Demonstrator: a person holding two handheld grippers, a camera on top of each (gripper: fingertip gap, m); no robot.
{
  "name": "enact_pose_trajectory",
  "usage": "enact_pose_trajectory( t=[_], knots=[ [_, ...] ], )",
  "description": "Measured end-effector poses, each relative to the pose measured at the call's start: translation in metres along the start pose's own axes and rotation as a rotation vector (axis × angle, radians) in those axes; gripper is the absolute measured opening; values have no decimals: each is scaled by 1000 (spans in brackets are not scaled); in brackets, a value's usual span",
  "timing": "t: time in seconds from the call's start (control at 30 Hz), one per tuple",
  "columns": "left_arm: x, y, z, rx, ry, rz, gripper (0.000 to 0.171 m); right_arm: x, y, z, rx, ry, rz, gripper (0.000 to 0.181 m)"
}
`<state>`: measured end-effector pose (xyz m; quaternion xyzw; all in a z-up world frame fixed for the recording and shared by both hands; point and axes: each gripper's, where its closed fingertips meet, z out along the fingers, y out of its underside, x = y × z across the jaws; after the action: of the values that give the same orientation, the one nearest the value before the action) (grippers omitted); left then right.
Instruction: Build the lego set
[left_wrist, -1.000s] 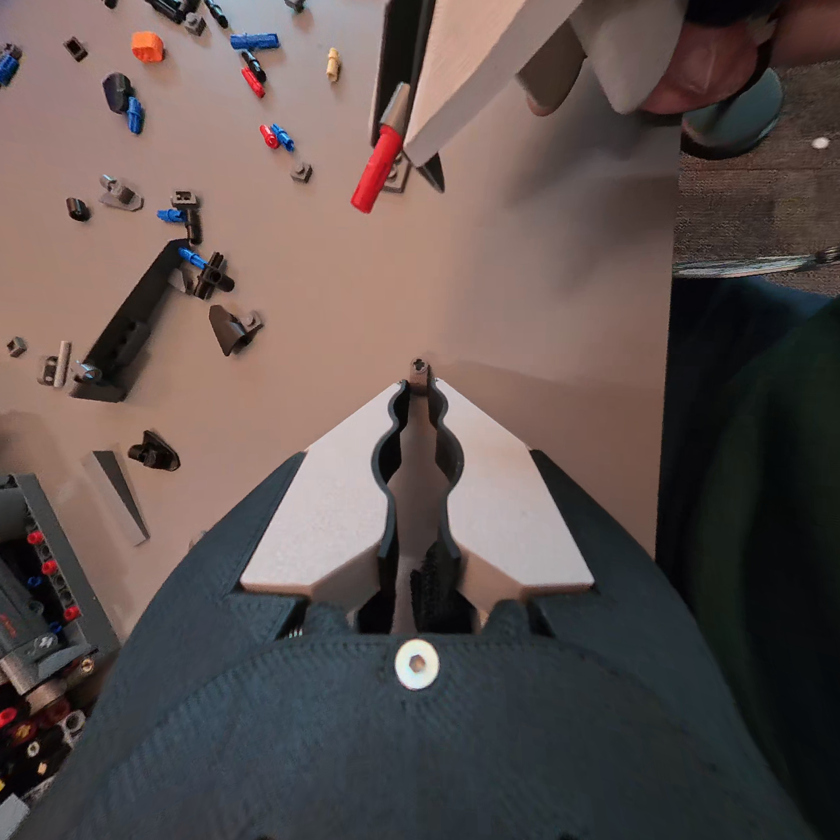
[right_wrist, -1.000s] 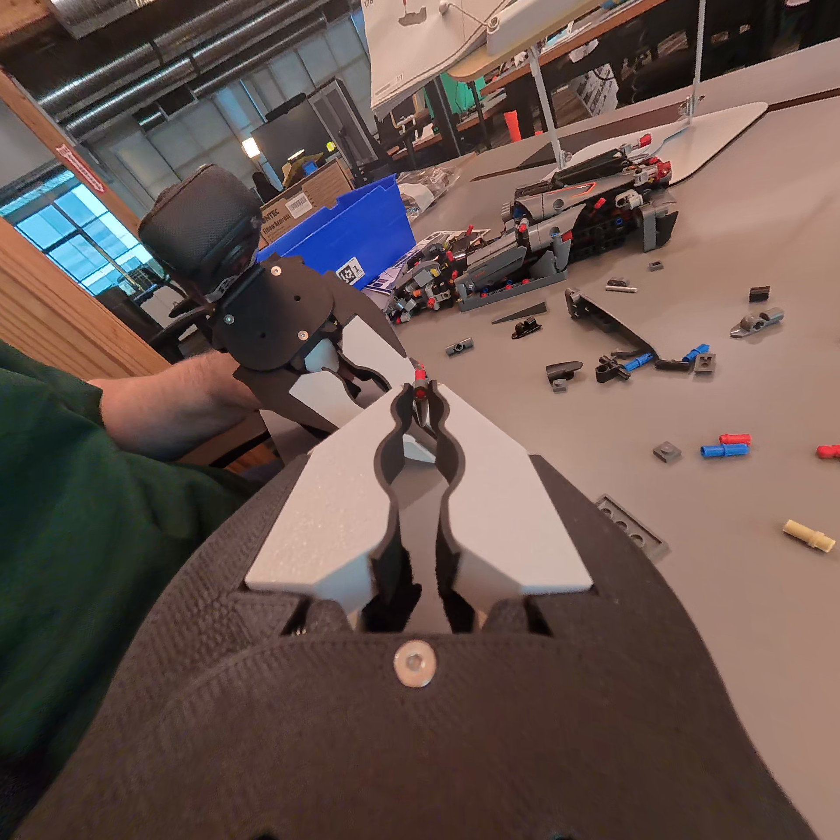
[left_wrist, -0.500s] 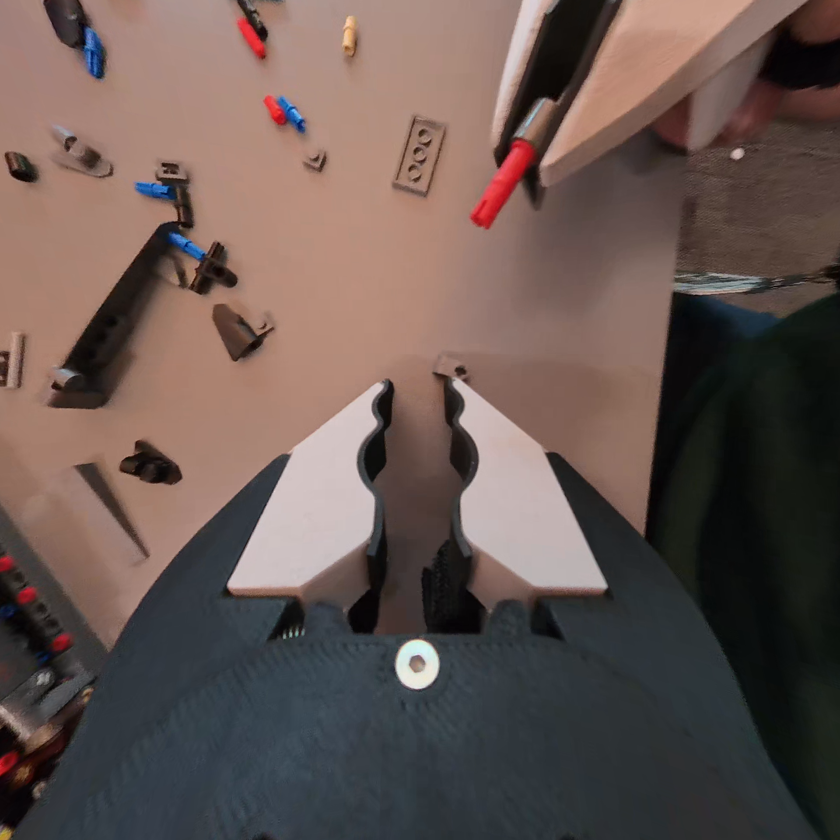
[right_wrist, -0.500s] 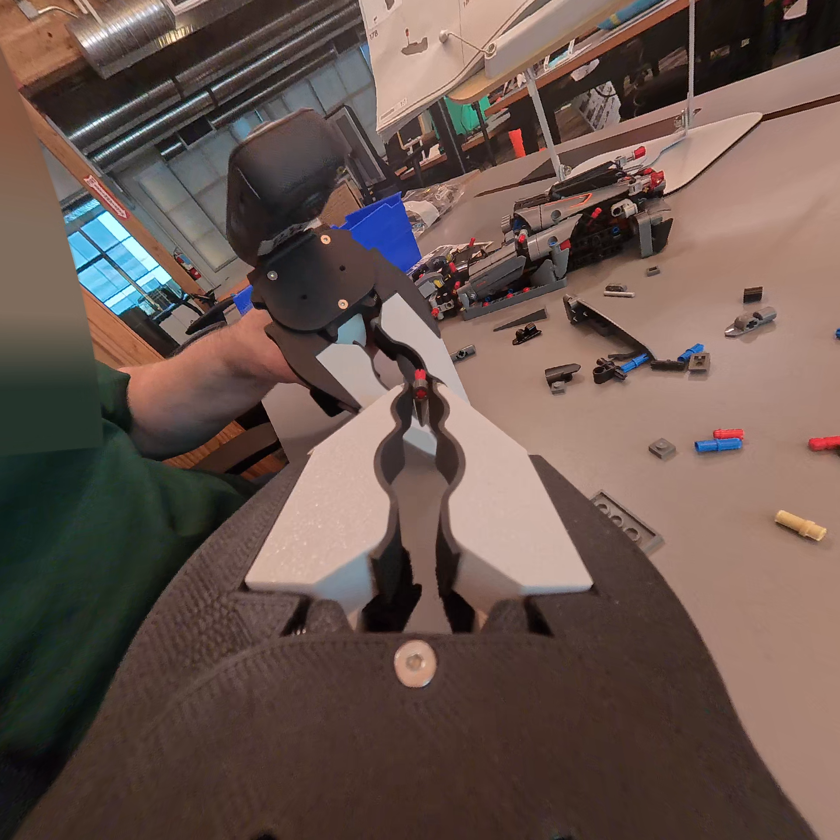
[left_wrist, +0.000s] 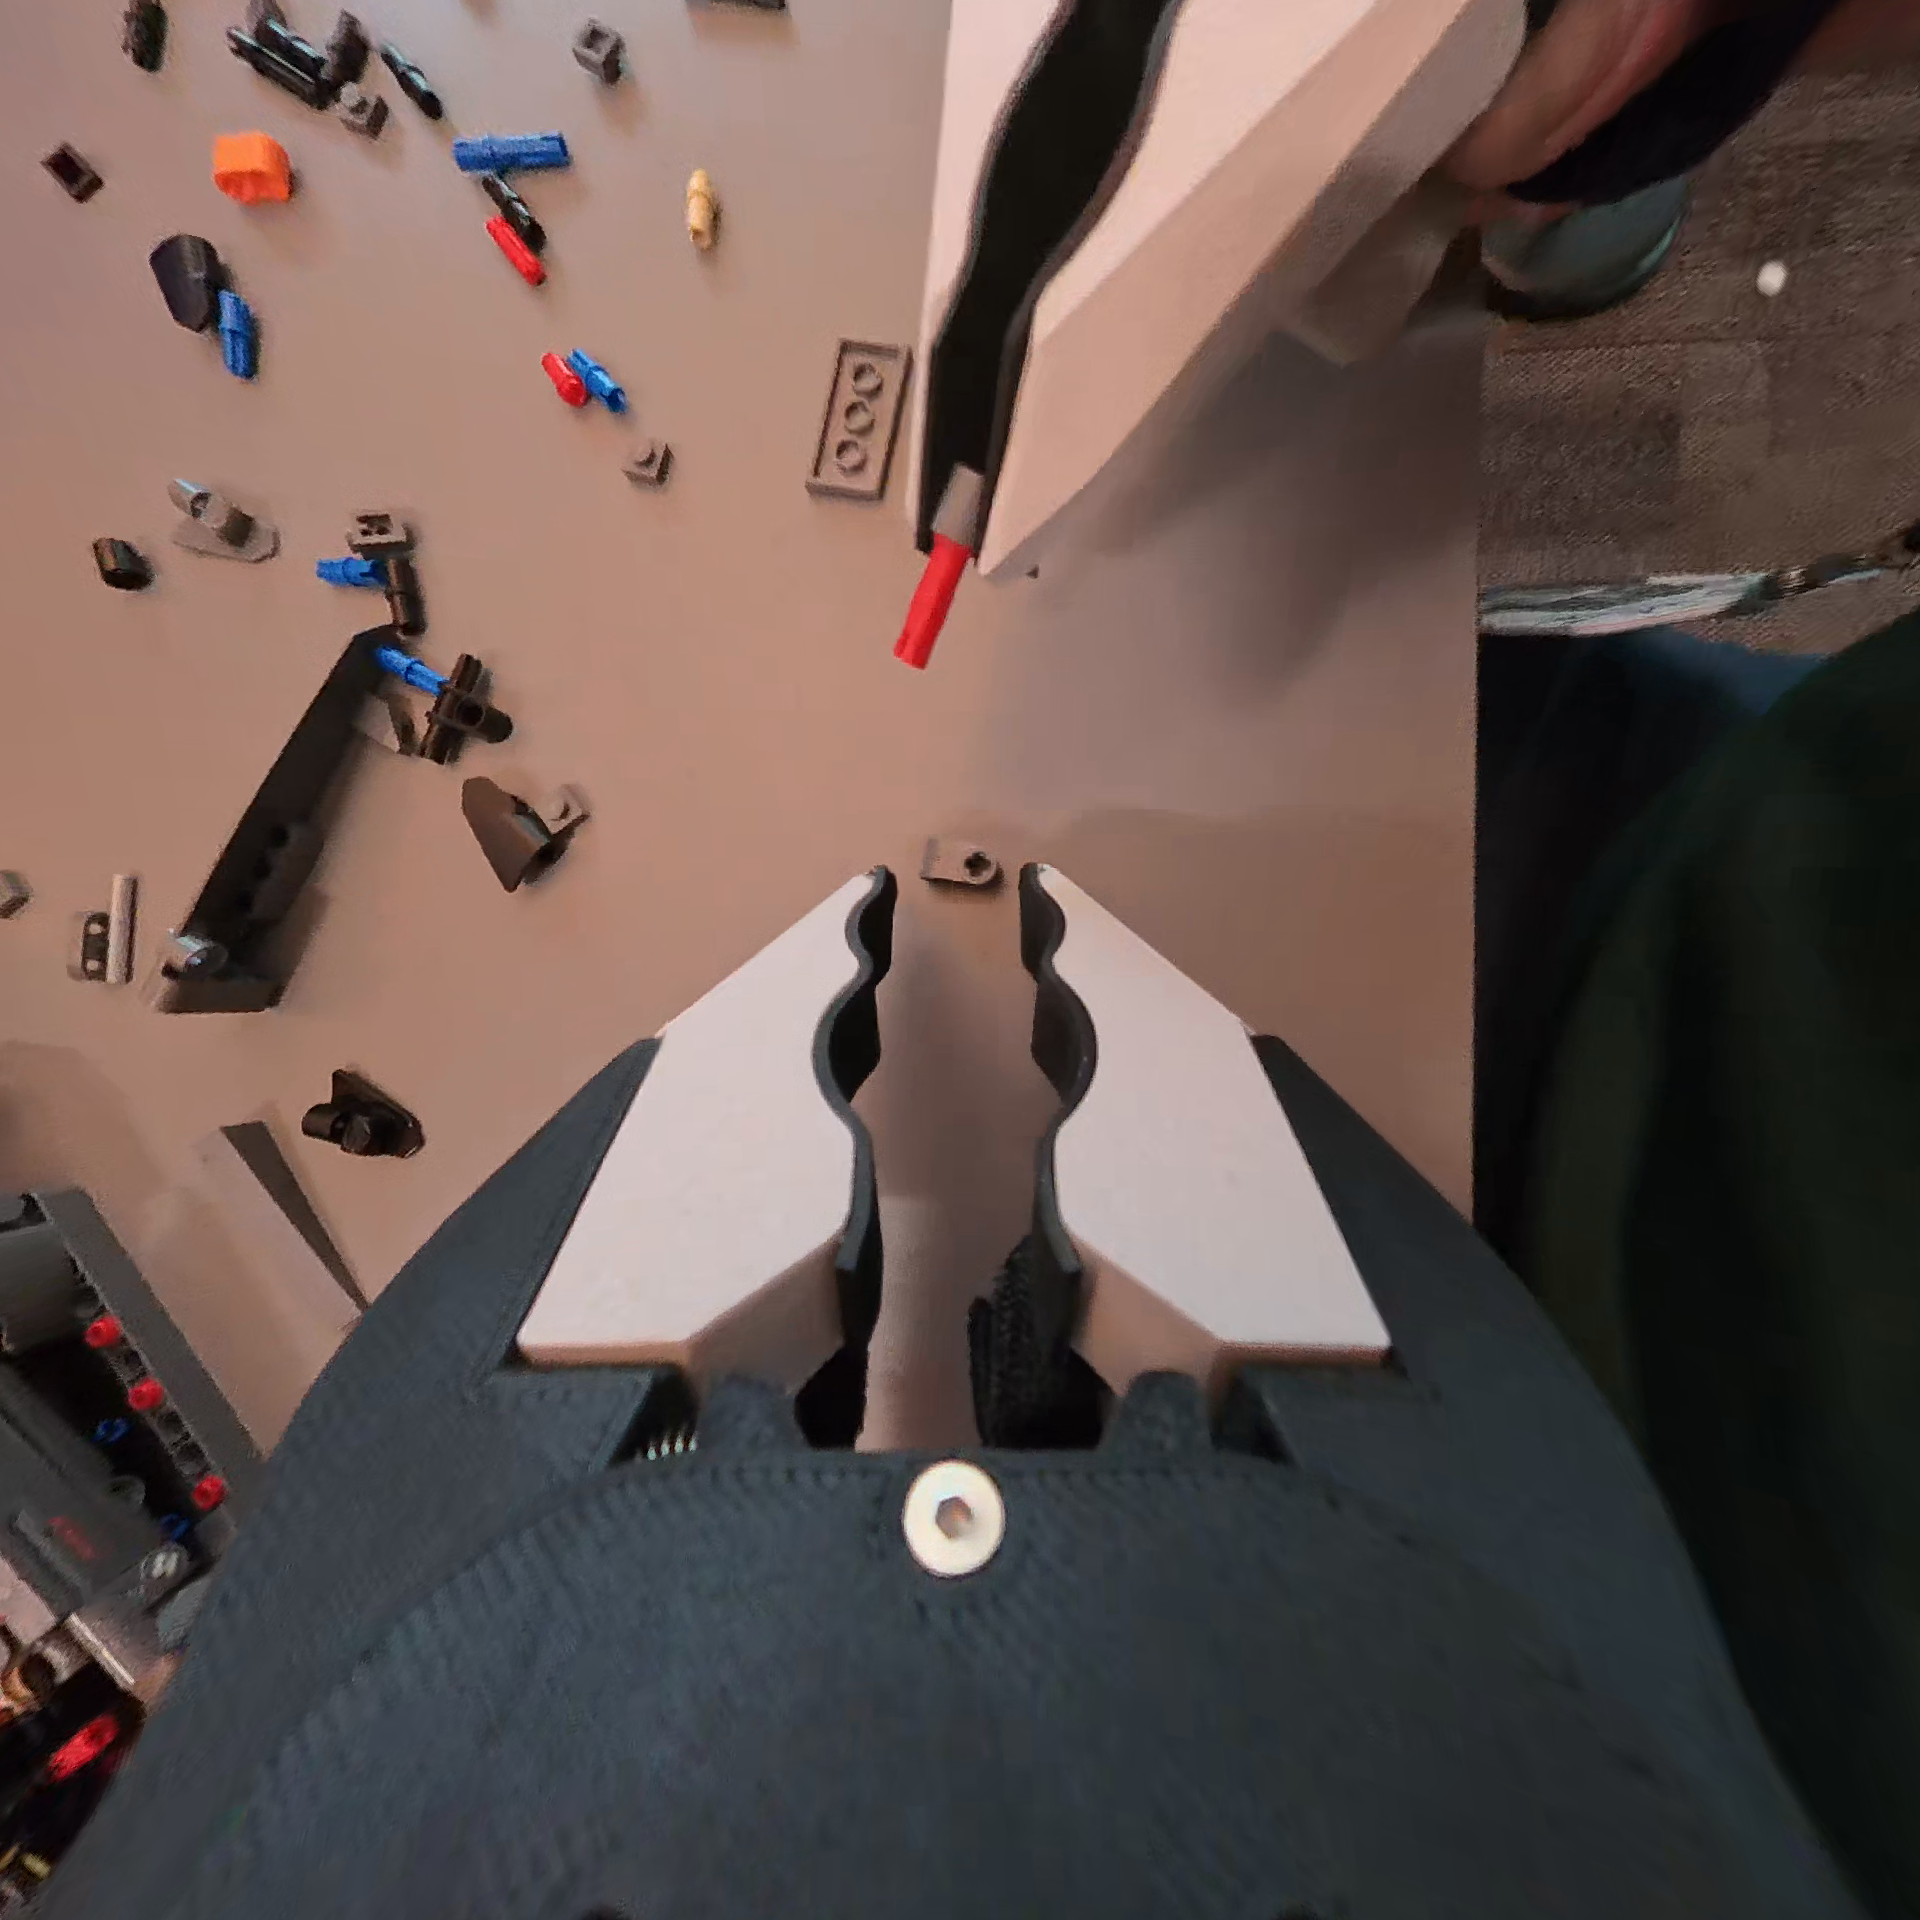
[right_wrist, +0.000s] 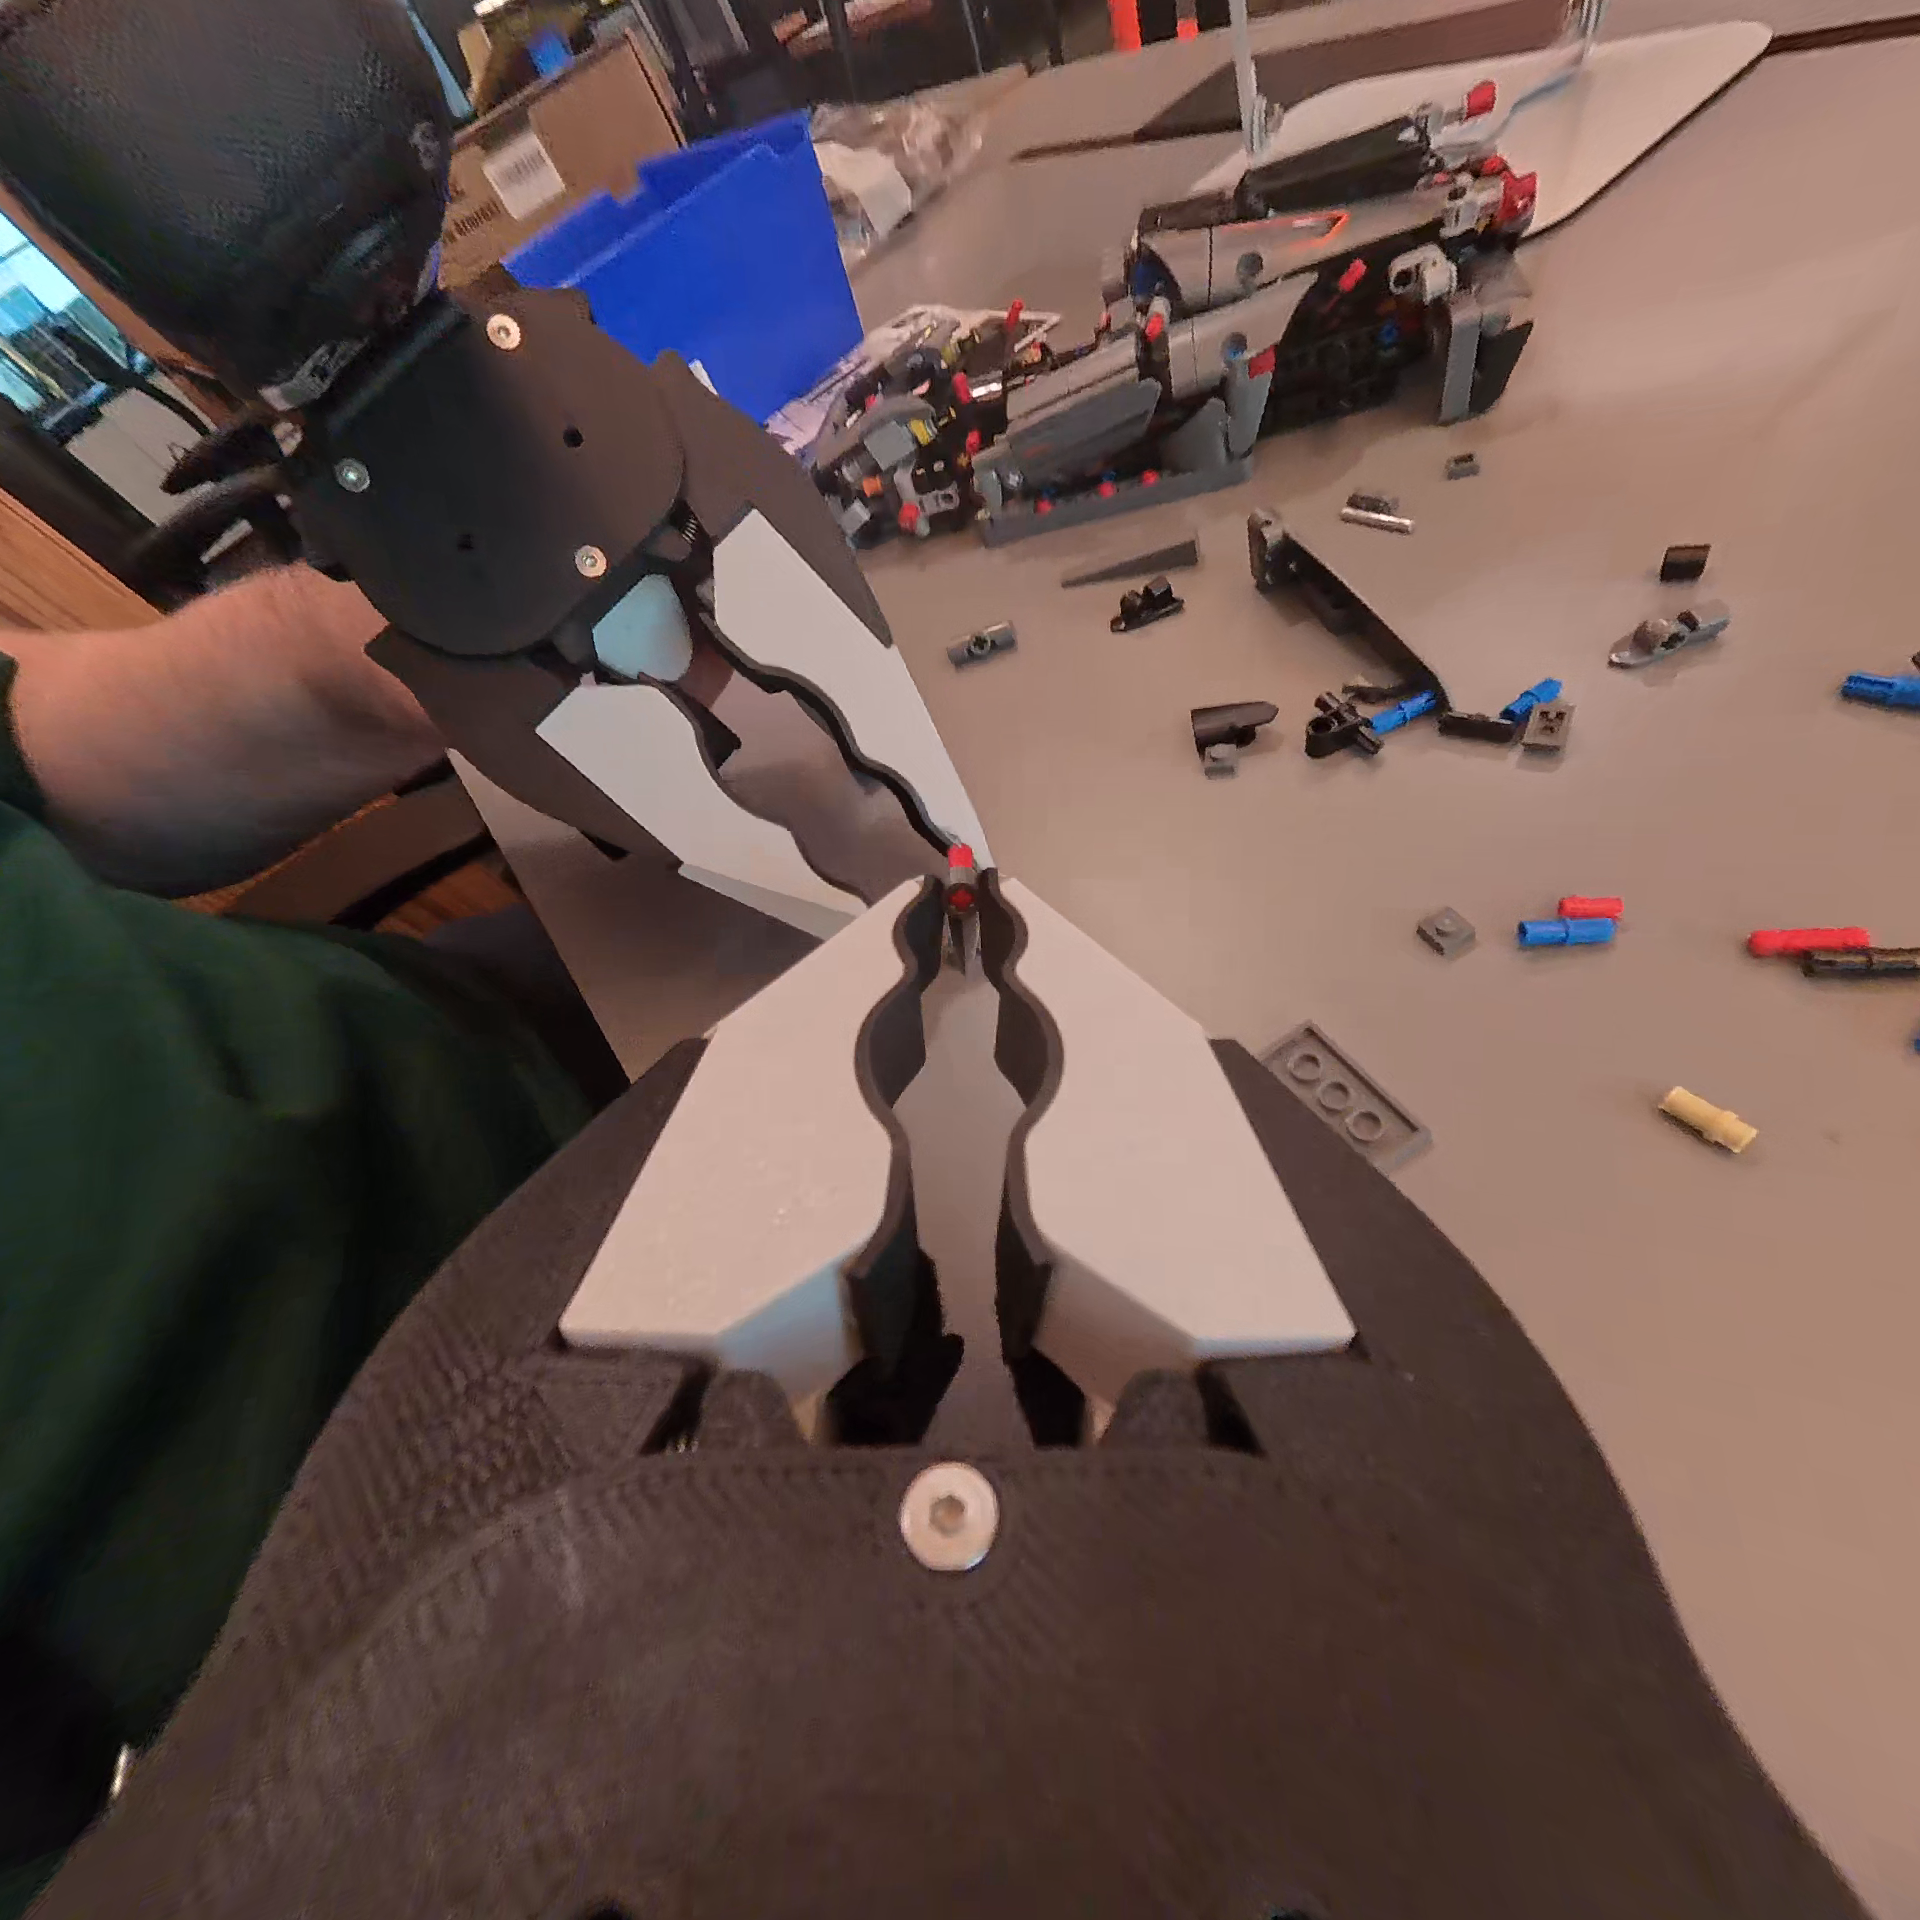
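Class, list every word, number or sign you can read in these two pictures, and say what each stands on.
White label on the cardboard box: too blurred to read.
Red marking on the grey model: too blurred to read.
No other writing shows.

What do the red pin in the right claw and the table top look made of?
The red cylindrical pin with its grey sleeve looks like moulded plastic: uniform colour, smooth satin surface. The grey table top seems a matte laminate, flat and grainless, though its core is not visible.
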<state>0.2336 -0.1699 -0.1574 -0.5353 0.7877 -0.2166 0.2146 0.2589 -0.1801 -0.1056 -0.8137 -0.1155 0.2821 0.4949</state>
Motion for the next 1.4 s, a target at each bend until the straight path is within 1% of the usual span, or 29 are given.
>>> enact_pose_trajectory(
  t=[0.07, 0.17, 0.33, 0.37, 0.47, 0.57, 0.67, 0.8, 1.07, 1.13, 1.4],
  knots=[
    [1, 2, 5, -27, -9, 34, 21, 1, 3, 2, -11, 0, 14, 5],
    [2, -1, 8, -18, -1, 40, 14, 1, 6, 4, -18, -6, 42, 5],
    [-1, -3, 9, 13, -34, 58, 13, 1, 7, 6, -27, -24, 66, 5],
    [-5, -4, 7, 31, -67, 66, 13, 2, 6, 6, -24, -29, 78, 5],
    [-13, -19, -8, 142, -159, 110, 12, 1, 1, 7, -3, -65, 117, 5],
    [-16, -29, -22, 216, -253, 198, 12, -1, -6, 11, 27, -119, 158, 5],
    [-24, -32, -33, 253, -343, 247, 12, -3, -14, 12, 64, -162, 188, 5],
    [-26, -36, -42, 287, -402, 316, 12, 0, -22, 16, 94, -186, 224, 5],
    [-34, -34, -44, 251, -472, 408, 12, 2, -28, 22, 110, -209, 255, 5],
    [-35, -34, -43, 230, -504, 458, 12, 4, -28, 23, 106, -208, 261, 4],
    [-37, -34, -45, 199, -559, 591, 11, 4, -30, 23, 106, -245, 292, 5]
  ],
)
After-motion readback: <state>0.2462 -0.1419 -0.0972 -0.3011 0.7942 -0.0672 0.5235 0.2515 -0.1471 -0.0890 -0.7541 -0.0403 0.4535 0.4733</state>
